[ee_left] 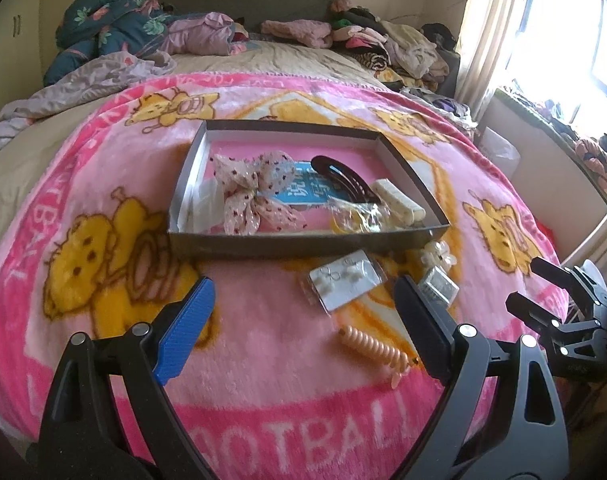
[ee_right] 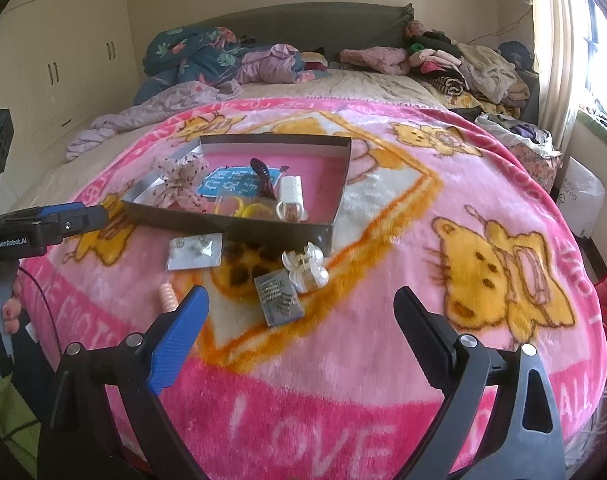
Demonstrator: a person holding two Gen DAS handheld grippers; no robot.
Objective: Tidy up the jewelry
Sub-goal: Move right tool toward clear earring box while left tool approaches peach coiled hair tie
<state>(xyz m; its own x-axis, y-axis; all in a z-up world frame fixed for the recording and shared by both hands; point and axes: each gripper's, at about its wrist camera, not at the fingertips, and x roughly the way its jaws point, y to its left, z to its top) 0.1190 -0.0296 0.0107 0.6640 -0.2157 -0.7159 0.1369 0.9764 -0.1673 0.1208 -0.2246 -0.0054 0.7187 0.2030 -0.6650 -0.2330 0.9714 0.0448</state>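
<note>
A shallow dark box (ee_left: 303, 240) (ee_right: 239, 226) lies on the pink blanket and holds a spotted bow (ee_left: 255, 188), a dark hair clip (ee_left: 343, 176), a white clip (ee_left: 399, 200) and a bag of yellow bands (ee_left: 355, 216). In front of it lie an earring card (ee_left: 343, 280) (ee_right: 194, 251), a silver card (ee_left: 437, 286) (ee_right: 279, 300), a white claw clip (ee_right: 305, 266) and a peach spiral hair tie (ee_left: 373, 346). My left gripper (ee_left: 303, 312) is open and empty above the earring card. My right gripper (ee_right: 301, 320) is open and empty above the silver card.
The pink cartoon blanket (ee_left: 263, 360) covers the near half of a bed. Piles of clothes (ee_left: 367, 40) and a floral quilt (ee_left: 107, 24) lie at the far end. A window and curtain (ee_left: 503, 40) are on the right, wardrobes (ee_right: 63, 60) on the left.
</note>
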